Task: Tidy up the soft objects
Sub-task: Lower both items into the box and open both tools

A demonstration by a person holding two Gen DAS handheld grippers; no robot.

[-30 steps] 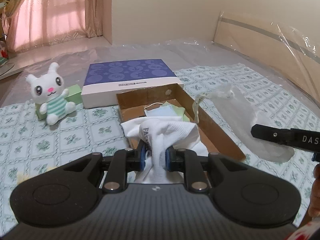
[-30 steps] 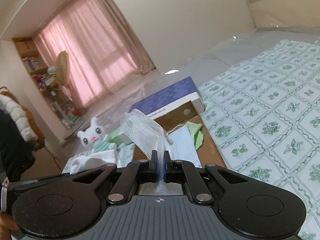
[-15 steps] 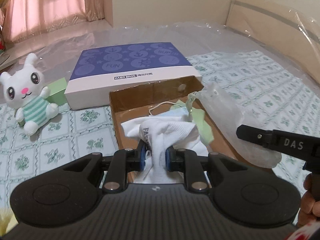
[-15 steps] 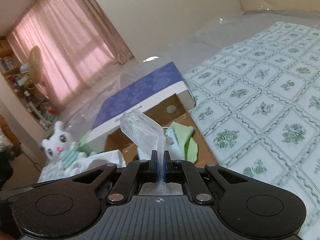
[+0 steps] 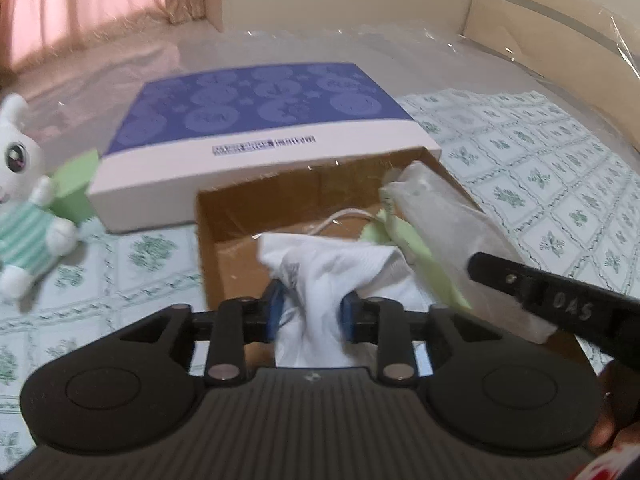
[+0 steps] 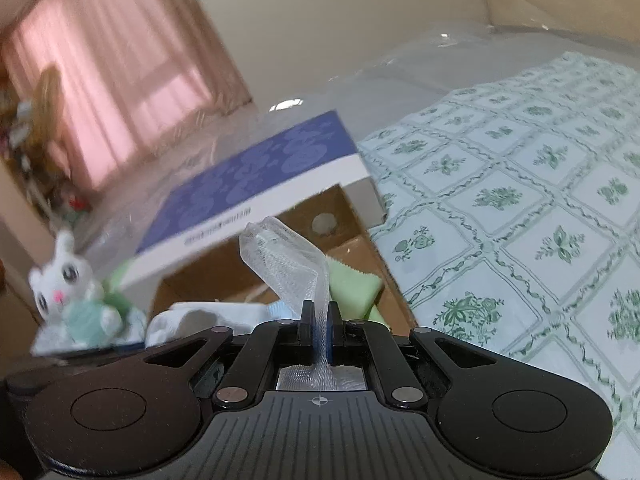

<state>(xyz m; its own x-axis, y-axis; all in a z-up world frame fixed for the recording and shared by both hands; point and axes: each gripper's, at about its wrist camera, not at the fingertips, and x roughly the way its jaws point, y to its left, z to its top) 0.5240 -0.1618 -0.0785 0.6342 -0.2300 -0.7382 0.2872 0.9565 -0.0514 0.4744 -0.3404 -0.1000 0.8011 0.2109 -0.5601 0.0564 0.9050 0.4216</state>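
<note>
A white sock (image 5: 332,268) hangs over the open brown cardboard box (image 5: 216,240). It sits between the blue pads of my left gripper (image 5: 312,312), whose jaws are opening and no longer squeeze it. My right gripper (image 6: 320,320) is shut on a translucent mesh bag (image 6: 288,260). In the left wrist view that mesh bag (image 5: 452,232) hangs over the box's right wall. A light green cloth (image 5: 404,236) and a white cord lie inside the box. The sock (image 6: 188,316) shows low and left in the right wrist view.
A purple and white box lid (image 5: 256,120) leans behind the cardboard box. A white bunny plush (image 5: 24,216) in a striped green shirt sits to the left, beside a green block (image 5: 76,188). Green-patterned bedding (image 6: 520,220) spreads to the right under clear plastic sheeting.
Both grippers moved forward and down over the cardboard box. The left jaws spread apart from their tight pinch on the sock. The right gripper kept its hold on the mesh bag.
</note>
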